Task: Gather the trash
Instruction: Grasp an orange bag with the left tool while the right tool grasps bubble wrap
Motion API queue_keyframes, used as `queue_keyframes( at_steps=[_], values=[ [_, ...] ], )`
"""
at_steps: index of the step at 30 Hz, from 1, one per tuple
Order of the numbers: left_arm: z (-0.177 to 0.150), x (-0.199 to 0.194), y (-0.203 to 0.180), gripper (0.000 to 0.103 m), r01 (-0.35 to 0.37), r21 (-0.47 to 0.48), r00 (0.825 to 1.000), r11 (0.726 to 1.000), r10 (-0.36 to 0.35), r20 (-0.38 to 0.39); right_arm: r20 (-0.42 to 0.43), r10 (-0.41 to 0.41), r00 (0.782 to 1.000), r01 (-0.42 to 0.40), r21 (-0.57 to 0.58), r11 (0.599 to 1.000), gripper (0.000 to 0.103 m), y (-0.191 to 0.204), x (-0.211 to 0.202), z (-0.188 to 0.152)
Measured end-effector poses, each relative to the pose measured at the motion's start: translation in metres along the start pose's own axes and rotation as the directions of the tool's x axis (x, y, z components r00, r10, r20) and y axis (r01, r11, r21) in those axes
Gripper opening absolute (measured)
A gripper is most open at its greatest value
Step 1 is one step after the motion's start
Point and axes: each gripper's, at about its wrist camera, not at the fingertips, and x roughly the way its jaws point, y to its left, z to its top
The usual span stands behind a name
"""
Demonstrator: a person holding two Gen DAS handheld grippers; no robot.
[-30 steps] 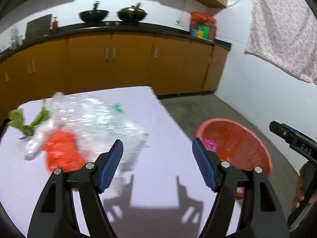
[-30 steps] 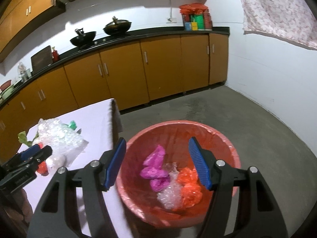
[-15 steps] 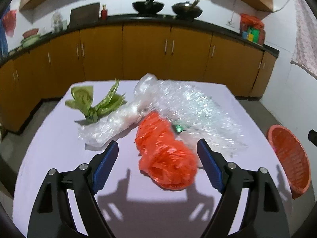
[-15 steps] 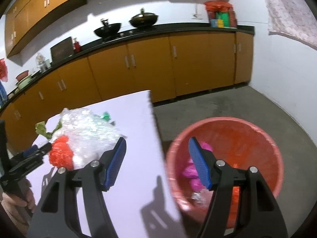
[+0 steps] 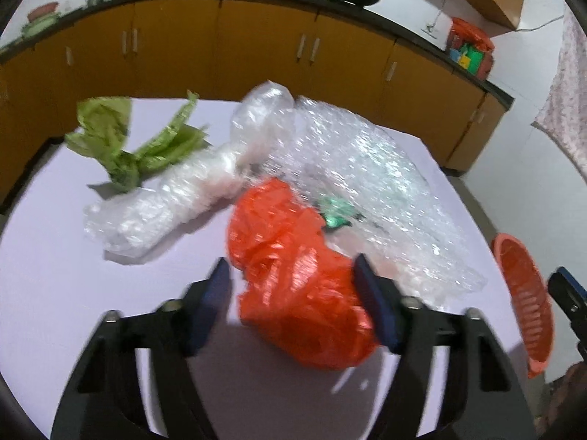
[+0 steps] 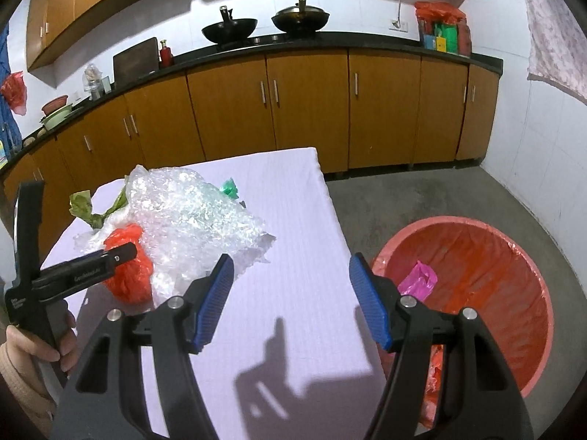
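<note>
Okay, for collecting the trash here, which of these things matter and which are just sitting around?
Part of the job:
- orange plastic bag, between the closing left gripper
- bubble wrap
- green bag
- red bin

Just lying about:
- woks
- cupboards
- hanging cloth

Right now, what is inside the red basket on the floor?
In the red basket, lined with red plastic, lie a pink bag and some orange plastic. The right gripper and the table edge hide the rest of its bottom.
</note>
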Motion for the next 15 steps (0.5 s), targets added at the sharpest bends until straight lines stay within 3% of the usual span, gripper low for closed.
queue_keyframes(
  at_steps=[5,15],
  values=[
    [-0.007,-0.005,-0.003,0.029,0.022,0.034,1.0,0.999,-0.023,0.021,-0.004,0.003,1.0,-0.003,-0.015,1.0,0.064,0.006,0.003,-0.001],
    [-0.013,-0.052,0.022,0.023,0.014,0.011,0.992,1.0,-0.015,0.123,-0.001,0.039,0.999,-0.039,-0.052,0.998,0.064,0.028,0.01,0.004]
  ],
)
